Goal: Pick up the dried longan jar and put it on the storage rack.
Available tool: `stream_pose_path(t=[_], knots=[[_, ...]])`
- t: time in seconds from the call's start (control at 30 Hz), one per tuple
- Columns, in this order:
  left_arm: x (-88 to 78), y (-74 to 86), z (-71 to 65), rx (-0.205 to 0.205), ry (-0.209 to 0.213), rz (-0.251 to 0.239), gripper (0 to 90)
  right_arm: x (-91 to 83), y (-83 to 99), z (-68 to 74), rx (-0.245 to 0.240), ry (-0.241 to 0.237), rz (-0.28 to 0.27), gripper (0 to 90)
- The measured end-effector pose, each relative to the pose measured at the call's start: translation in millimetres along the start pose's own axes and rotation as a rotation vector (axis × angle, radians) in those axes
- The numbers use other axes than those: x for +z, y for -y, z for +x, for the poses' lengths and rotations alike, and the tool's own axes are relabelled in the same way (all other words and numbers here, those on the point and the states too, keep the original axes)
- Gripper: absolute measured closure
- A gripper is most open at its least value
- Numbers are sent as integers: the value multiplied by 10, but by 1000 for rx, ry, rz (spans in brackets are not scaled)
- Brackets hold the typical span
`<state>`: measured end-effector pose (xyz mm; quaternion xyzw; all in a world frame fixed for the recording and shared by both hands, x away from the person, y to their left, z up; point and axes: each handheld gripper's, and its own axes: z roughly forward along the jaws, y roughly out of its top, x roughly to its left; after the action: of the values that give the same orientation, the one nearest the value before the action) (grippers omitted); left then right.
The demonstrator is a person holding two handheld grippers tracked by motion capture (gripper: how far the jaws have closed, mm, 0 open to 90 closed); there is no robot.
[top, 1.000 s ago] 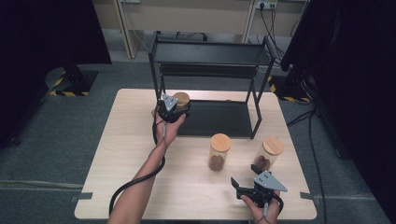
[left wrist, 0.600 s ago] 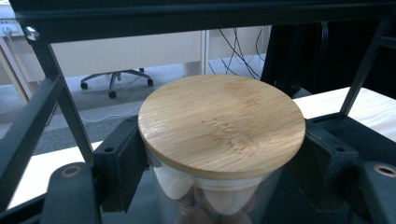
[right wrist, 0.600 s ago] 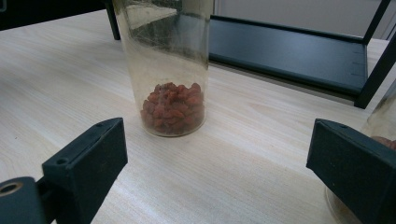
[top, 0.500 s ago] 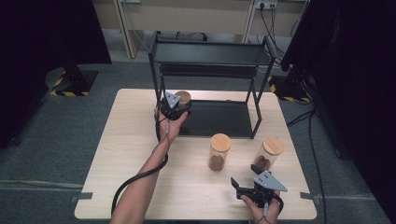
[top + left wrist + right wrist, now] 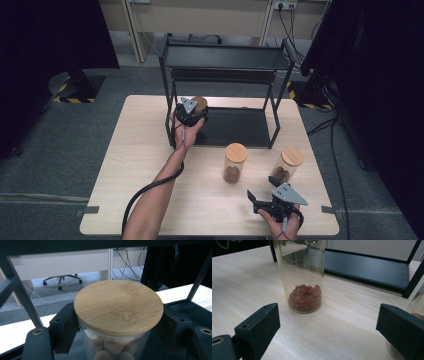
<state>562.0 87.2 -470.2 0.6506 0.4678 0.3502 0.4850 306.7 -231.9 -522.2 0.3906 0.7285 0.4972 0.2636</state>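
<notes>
Left gripper [image 5: 192,114] is clamping a lidded glass jar [image 5: 117,315] at the left end of the black shelf rack [image 5: 225,55], while the right gripper [image 5: 267,196] is idling with its jaws wide apart.

In the left gripper view the jar is sitting in the middle of the frame between the two black jaws, which are pressing on its glass wall just under the round bamboo lid [image 5: 118,306]; pale brown balls are showing through the glass at the bottom edge. In the high view this jar is sitting just left of centre, over the rack's lower tray [image 5: 235,127]. Two more jars are standing on the wooden table [image 5: 140,165] in the lower right: the middle jar [image 5: 234,162] with reddish-brown pieces, and the right jar [image 5: 288,164] just beside the right gripper. In the right gripper view the middle jar is standing up ahead, apart from both jaws.
</notes>
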Motion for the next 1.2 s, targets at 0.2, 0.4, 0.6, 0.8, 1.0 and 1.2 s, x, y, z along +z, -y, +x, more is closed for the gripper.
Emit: stream_pose_path(t=[0.2,0.4,0.6,0.8,1.0,1.2], knots=[[70,72,21,-12,-11,21,258,0,0,0,0,-1,0,51],[124,144,13,-15,-16,49,258,-1,1,-1,1,-1,-1,51],[158,182,18,-8,-24,59,258,-2,1,-2,1,-3,-1,52],[187,211,30,-10,-27,71,258,-1,1,-1,-1,-3,-1,52],[203,241,31,-15,-24,79,258,0,0,0,-1,-4,0,51],[214,250,27,-5,-19,79,257,1,0,-1,-1,-5,1,51]])
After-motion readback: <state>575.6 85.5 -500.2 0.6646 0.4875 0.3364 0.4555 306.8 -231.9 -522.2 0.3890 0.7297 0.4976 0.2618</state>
